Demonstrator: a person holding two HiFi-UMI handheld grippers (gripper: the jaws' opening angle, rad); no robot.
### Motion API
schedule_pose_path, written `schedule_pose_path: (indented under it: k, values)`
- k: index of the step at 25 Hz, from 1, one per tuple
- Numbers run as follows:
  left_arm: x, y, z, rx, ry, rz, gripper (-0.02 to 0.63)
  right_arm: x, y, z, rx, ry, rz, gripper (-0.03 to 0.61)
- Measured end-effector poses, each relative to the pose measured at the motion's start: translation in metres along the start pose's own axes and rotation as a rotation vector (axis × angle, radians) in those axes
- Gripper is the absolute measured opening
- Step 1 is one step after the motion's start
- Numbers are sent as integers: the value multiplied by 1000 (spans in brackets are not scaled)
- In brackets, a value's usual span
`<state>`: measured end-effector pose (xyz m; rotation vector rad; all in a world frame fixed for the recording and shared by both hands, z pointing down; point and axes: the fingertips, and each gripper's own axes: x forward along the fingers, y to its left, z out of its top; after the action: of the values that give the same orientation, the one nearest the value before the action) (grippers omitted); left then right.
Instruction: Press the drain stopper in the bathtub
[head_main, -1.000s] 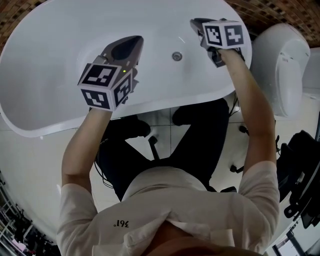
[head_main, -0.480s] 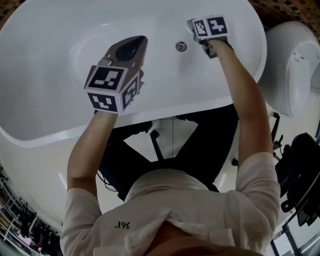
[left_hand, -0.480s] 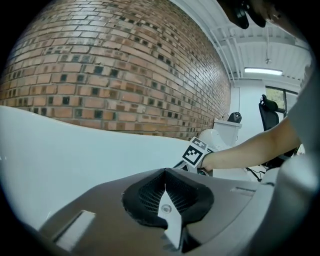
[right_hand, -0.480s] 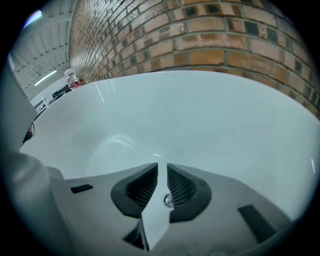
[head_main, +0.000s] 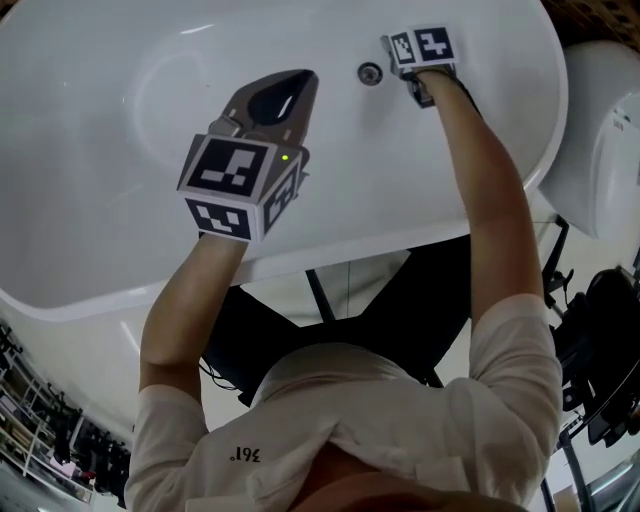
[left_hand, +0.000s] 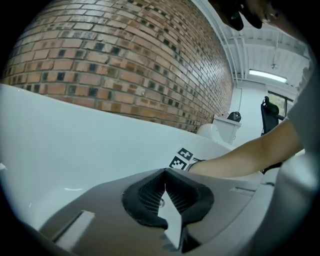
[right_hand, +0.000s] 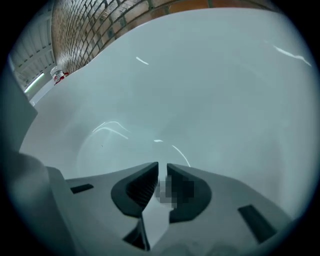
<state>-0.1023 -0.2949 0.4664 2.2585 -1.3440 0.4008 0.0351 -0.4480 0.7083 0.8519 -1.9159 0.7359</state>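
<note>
A round chrome drain stopper (head_main: 370, 72) sits in the floor of the white bathtub (head_main: 150, 90). My right gripper (head_main: 390, 45) reaches down into the tub just right of the stopper, mostly hidden under its marker cube (head_main: 422, 47). In the right gripper view its jaws (right_hand: 162, 170) stand almost together over the white tub floor, holding nothing. My left gripper (head_main: 303, 80) hovers over the tub, left of the stopper, with its jaws (left_hand: 164, 172) closed and empty. The left gripper view shows the right forearm (left_hand: 240, 160) and marker cube (left_hand: 182, 157).
The tub's near rim (head_main: 350, 240) runs in front of the person's legs. A white toilet (head_main: 600, 150) stands right of the tub, with dark equipment (head_main: 600, 330) on the floor nearby. A brick wall (left_hand: 125, 60) rises behind the tub.
The right gripper has dropped deeper into the tub and closed in on the drain stopper. The head view has shifted over the tub; the left gripper keeps its place.
</note>
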Motion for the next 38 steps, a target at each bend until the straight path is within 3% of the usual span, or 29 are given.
schedule_pose_path:
  k: [7, 17, 38]
  values:
    - [2, -9, -10, -28, 32, -26, 5, 54, -2, -51, -30, 146, 21, 48]
    - [4, -17, -18, -111, 71, -61, 5, 94, 0, -89, -54, 273, 18, 48]
    - [8, -23, -19, -152, 83, -84, 5, 115, -7, -113, -75, 310, -7, 46]
